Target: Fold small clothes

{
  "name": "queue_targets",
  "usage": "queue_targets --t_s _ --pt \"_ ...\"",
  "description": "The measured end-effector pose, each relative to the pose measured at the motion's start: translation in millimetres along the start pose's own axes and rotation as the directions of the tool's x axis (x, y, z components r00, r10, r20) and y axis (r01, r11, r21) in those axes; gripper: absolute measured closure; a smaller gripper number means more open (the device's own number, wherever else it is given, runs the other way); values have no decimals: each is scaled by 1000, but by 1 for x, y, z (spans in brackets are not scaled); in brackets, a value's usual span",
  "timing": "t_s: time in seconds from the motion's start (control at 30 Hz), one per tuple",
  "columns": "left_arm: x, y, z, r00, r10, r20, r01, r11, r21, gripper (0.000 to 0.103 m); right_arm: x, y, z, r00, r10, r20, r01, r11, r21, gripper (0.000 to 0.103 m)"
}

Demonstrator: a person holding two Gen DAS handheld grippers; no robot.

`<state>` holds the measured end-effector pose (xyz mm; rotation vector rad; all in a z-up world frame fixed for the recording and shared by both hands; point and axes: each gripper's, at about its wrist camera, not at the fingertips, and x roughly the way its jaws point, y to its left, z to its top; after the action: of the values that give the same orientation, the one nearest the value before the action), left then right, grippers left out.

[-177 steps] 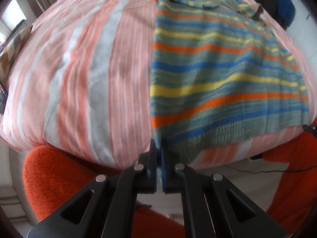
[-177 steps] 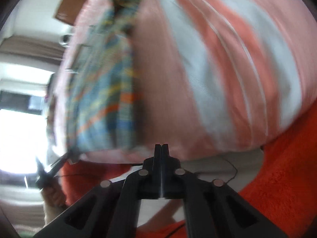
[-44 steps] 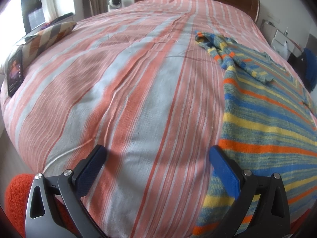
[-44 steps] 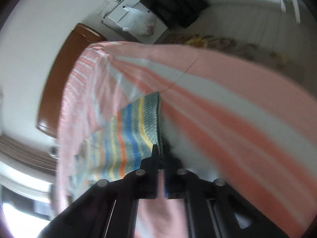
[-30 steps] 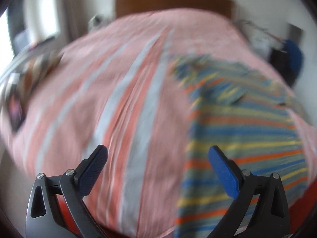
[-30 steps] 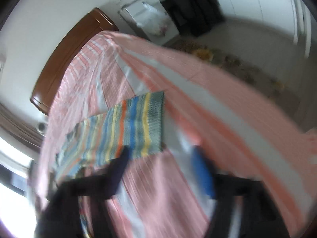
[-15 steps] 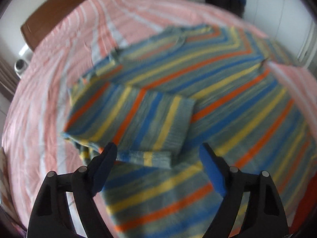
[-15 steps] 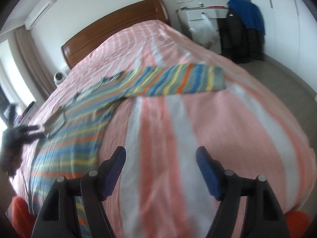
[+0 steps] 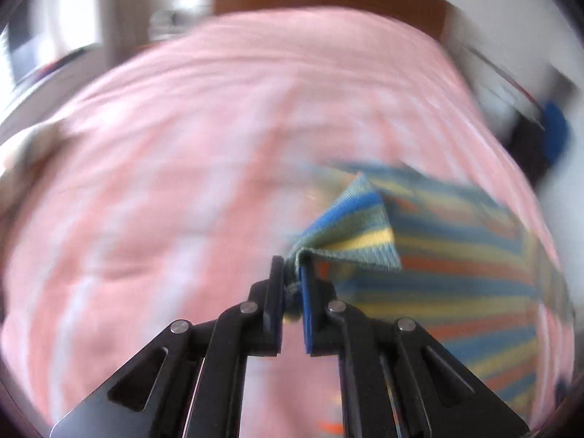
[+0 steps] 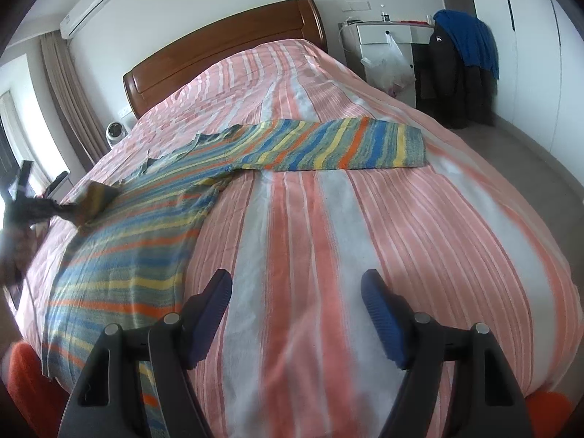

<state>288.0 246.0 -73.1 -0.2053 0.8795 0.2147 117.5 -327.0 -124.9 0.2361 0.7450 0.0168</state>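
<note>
item: striped knit sweater (image 10: 153, 226), bands of blue, yellow, orange and grey-green. lies flat on the bed (image 10: 328, 219), on its pink, white and orange striped bedspread (image 10: 419, 226). in the right wrist view the body runs from about 7 o'clock up toward 10 o'clock, and one sleeve (image 10: 328, 142) stretches straight across the cover toward 1 o'clock, its cuff end near the far side of the mattress.

tool, left: left gripper (image 9: 292, 270), jaws just closed in and now pinched tight on a bunched edge of the sweater (image 9: 350, 233); a triangular flap of knit stands up from the pads toward 1 o'clock, the rest of the garment spreading to 3 and 4 o'clock, blurred. the same gripper shows in the right wrist view at 9 o'clock (image 10: 78, 211), dark and blurred, with a raised corner of cloth at its tip.

tool, right: right gripper (image 10: 295, 310), jaws standing wide apart, nothing between them. it hangs over bare bedspread; the sweater's body lies just beside its left finger at 8 to 9 o'clock, not touching the pads, and the sleeve lies well apart at 12 o'clock.

surroundings: wooden headboard (image 10: 226, 47) at 11 o'clock; white cabinet (image 10: 387, 43) and dark clothing with a blue garment (image 10: 467, 43) at 1 o'clock; air conditioner (image 10: 89, 2) high on the wall.
</note>
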Motion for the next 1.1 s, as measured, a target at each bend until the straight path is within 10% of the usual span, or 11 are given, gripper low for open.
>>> queue_targets --t_s 0.2,0.53,0.67,0.93,1.1 --pt "29 110 -10 969 236 -78 -247 948 -202 99 9 8 -3 1000 7 -22 -8 1000 -27 30" --pt "51 132 -34 959 248 -137 -274 934 -229 99 19 11 -8 998 -24 -53 21 998 -60 30" --pt "40 132 -41 959 251 -130 -272 945 -182 83 22 11 -9 998 -28 -56 24 997 -67 30" --pt "-27 97 -91 993 23 -112 -34 995 -93 43 19 8 -6 999 -12 -51 9 999 -49 30" --pt "-55 37 -157 948 -214 -235 230 972 45 35 0 22 -2 985 137 -104 -143 988 -59 30"
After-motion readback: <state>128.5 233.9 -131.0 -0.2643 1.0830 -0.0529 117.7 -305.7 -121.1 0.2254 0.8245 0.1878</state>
